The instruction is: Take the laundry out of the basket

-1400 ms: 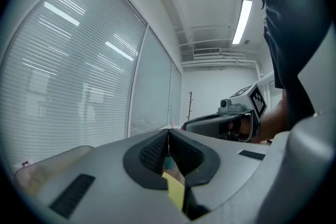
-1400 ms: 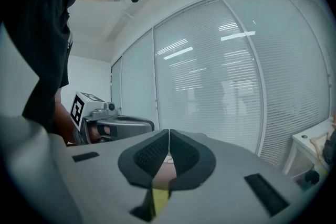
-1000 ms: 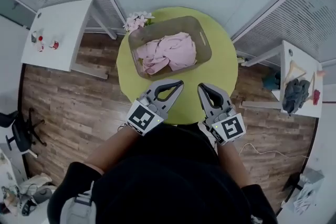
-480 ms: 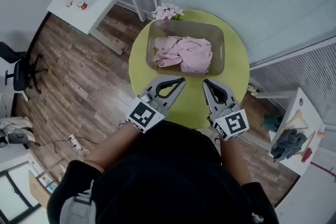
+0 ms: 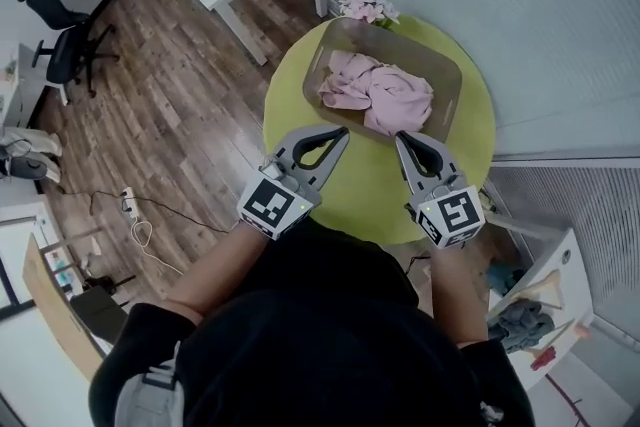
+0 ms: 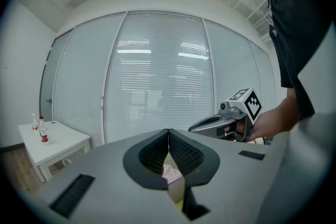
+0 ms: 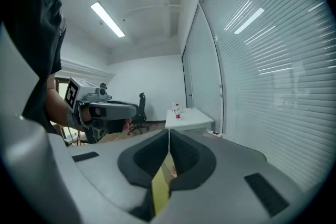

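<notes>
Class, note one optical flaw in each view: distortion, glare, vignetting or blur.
Head view: fisheye curves the floorboards around the green table. Left gripper view: dark corners, lamp reflections on the blinds. Right gripper view: right-hand blinds bow outward, ceiling lamp glares.

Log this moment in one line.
left gripper: shut, empty | right gripper: shut, empty | laundry: in basket, untouched | basket: on green table

Both forearms (image 5: 205, 277) reach forward from dark sleeves, side by side. The left gripper (image 5: 340, 132) and the right gripper (image 5: 403, 139) are held near each other but apart, tips pointing ahead and angled slightly inward, with marker cubes (image 5: 272, 207) facing up. Each gripper's jaws are closed tip to tip, gripping nothing.
</notes>
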